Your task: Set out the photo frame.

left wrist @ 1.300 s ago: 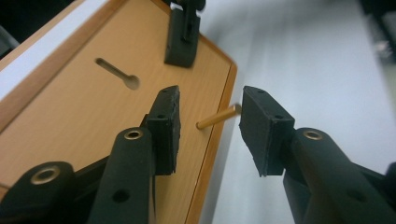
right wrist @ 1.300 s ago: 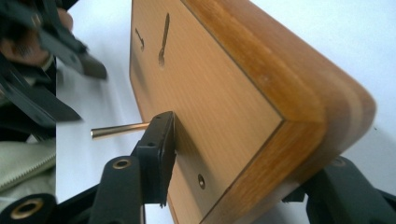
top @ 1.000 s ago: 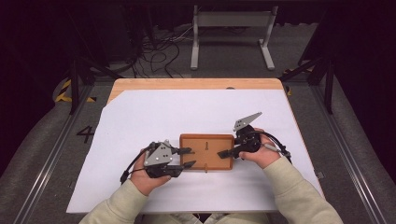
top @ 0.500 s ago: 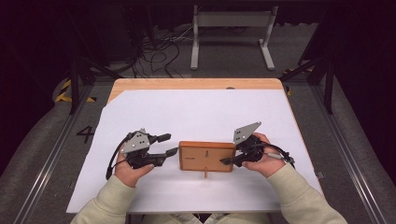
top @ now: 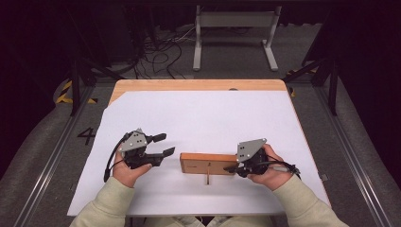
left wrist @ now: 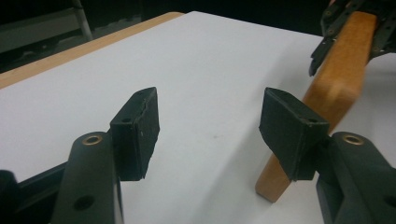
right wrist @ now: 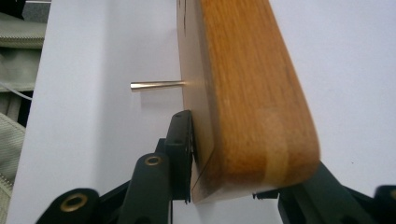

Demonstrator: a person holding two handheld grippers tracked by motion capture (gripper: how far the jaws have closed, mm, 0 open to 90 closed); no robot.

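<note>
A wooden board (top: 203,162) stands on its long edge on the white sheet, and a thin metal peg (top: 207,178) sticks out of its face toward the person. My right gripper (top: 232,167) is shut on the board's right end. Its jaws have just been closing, one pad on each face of the board (right wrist: 247,93), with the peg (right wrist: 156,85) to the left. My left gripper (top: 163,144) is left of the board and apart from it. It is open, its jaws have just been opening, and nothing is between them (left wrist: 212,135). The board's end (left wrist: 338,79) rises beside its right pad.
The white sheet (top: 203,118) covers most of the wooden table (top: 198,85). Beyond the far edge are floor cables (top: 161,52) and a metal stand (top: 234,28). Rails (top: 350,156) run along both sides of the table.
The left gripper let go of the board, opened and drew away to the left. The board, flat before, has been tipped up onto its edge in the right gripper.
</note>
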